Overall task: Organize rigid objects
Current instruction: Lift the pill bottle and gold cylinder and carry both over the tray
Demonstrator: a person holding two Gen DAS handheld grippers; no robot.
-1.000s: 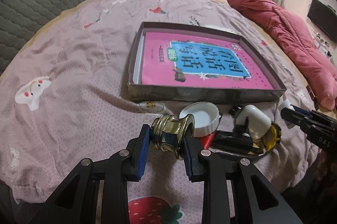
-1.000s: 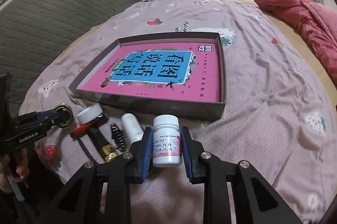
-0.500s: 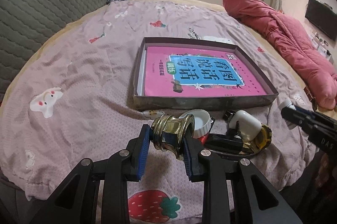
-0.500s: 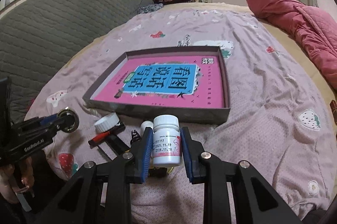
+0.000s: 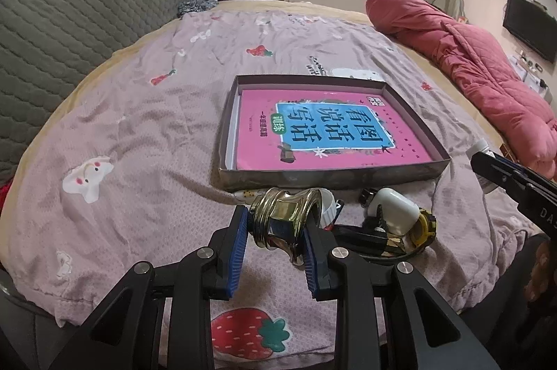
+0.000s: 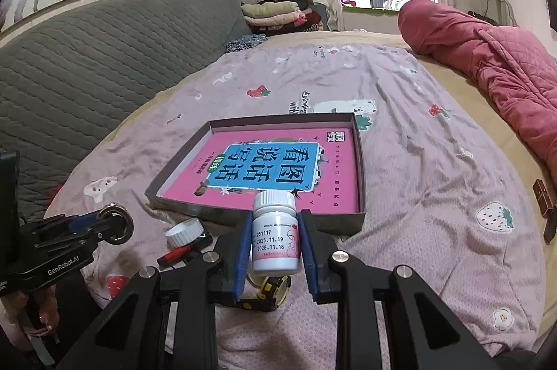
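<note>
My left gripper is shut on a shiny brass fitting, held above the bed near its front edge; the fitting also shows in the right wrist view. My right gripper is shut on a white pill bottle, upright, held above the bed in front of the box. A shallow grey box with a pink book in it lies on the bed beyond both grippers; the box also shows in the right wrist view.
Loose items lie before the box: a white cap, a white case, a yellow tape measure and a red-tipped black tool. A red quilt lies at the right, a grey headboard at the left.
Both grippers have risen and drawn back from the bed, each still holding its object. The box and the loose items look smaller and farther away.
</note>
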